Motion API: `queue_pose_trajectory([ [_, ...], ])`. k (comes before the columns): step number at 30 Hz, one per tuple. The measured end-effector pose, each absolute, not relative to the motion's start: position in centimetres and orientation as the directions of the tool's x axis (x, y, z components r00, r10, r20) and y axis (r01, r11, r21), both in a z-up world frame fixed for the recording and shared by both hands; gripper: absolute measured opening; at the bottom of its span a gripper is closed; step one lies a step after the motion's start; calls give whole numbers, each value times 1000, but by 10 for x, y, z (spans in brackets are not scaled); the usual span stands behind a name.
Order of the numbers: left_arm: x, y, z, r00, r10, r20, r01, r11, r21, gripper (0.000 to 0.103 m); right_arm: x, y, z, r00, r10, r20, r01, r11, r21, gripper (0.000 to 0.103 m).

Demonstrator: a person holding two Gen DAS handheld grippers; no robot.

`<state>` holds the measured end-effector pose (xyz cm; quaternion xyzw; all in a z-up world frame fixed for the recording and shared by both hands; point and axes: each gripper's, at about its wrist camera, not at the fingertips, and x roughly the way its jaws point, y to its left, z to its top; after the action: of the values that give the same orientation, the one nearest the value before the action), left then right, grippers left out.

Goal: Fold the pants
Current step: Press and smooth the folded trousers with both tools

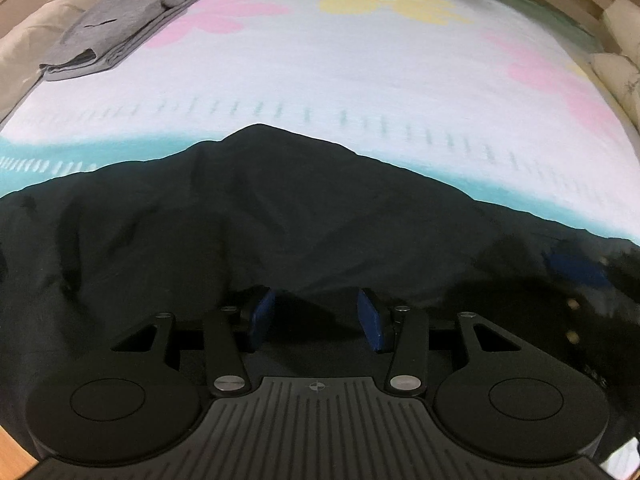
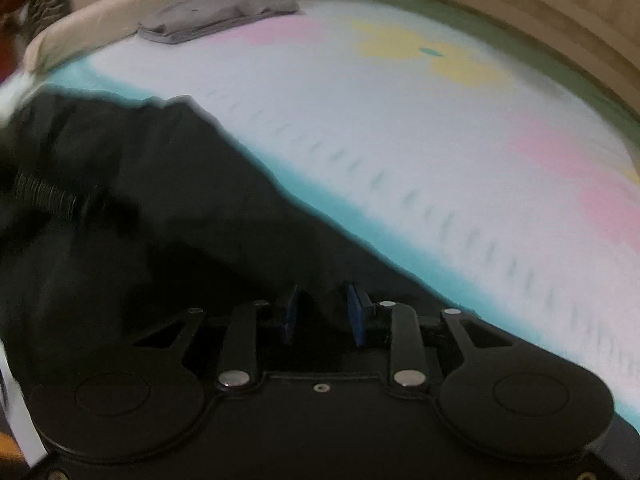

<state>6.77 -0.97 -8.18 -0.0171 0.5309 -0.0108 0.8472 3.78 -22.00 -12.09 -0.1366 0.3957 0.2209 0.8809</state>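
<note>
On the flowered sheet (image 1: 360,92) near its edge lie black pants (image 1: 248,208); left gripper (image 1: 316,314) and right gripper (image 2: 322,314) each straddle a raised fold, pads apart, grip unclear; pinch deeper, then lift together

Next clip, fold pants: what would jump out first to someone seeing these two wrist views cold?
The black pants dominate, heaped across the near side of a white bedspread with pastel flowers and a teal band. Both the left gripper and the right gripper sit low over the dark cloth, blue pads apart. Far back left lies a folded grey garment.
</note>
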Motion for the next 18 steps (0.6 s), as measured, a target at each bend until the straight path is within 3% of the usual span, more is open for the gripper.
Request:
queue_pose_trajectory([
  [6, 68, -8, -81, 433, -42, -900, -3, 999, -49, 45, 22, -239, -103, 629, 327, -705, -459, 888, 3, 39],
  [9, 68, -10, -82, 436, -39, -899, 4, 999, -41, 45, 27, -232, -107, 594, 346, -726, -472, 881, 35, 39],
  [12, 66, -11, -81, 437, -38, -899, 6, 999, -39, 45, 43, -222, -119, 606, 309, -734, -446, 895, 8, 39],
  [14, 67, -12, -81, 436, -37, -899, 10, 999, -36, 45, 51, -217, -124, 635, 281, -720, -404, 915, 0, 48],
  [18, 65, -19, -79, 445, -35, -895, 23, 999, -28, 45, 58, -229, -115, 687, 182, -703, -314, 947, -61, 49],
])
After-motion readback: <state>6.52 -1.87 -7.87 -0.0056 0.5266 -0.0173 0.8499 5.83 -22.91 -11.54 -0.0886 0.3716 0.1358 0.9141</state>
